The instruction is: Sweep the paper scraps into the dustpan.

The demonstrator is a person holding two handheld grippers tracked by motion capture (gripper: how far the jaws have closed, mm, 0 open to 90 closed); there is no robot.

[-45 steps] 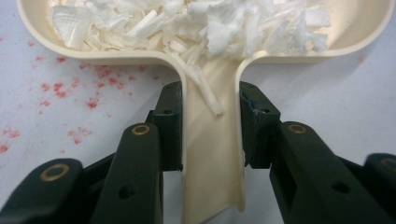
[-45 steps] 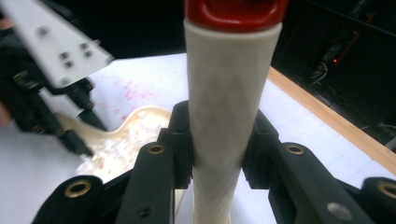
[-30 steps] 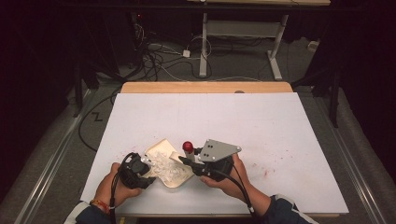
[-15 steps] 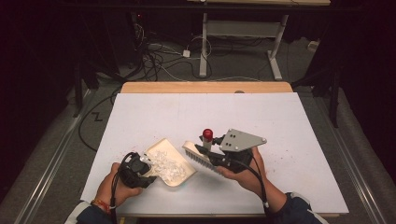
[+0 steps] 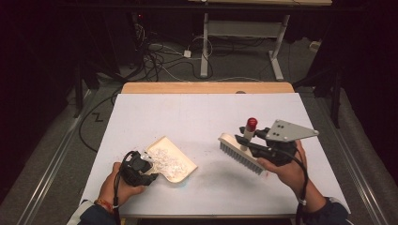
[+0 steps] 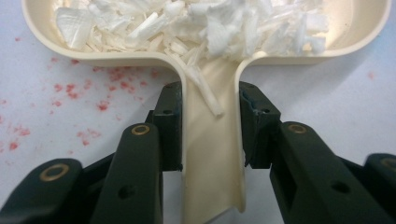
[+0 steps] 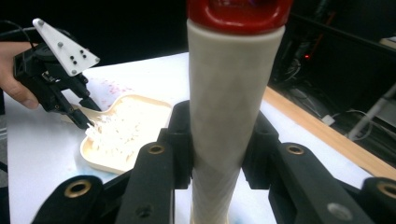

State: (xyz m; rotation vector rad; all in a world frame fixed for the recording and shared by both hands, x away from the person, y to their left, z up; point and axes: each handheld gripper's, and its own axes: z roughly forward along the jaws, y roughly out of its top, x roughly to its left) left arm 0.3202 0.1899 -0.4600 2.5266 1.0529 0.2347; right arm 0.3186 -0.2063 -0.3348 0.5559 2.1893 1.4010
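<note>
- Two claws, both clamped.
- Left claw [image 6: 210,126] grips dustpan [image 5: 180,157] handle, near desk [image 5: 197,112] front-left corner; dustpan holds white shreds [image 6: 196,23].
- Right claw [image 7: 219,144] grips brush [image 5: 239,152] handle, raised front-right.

The brush [image 7: 229,112] handle's red cap and lower end are cut off in the right gripper view.

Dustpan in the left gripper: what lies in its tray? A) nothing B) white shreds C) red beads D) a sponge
B: the left gripper view shows white shreds heaped in the cream dustpan, whose handle the left gripper clamps between its jaws.
</note>
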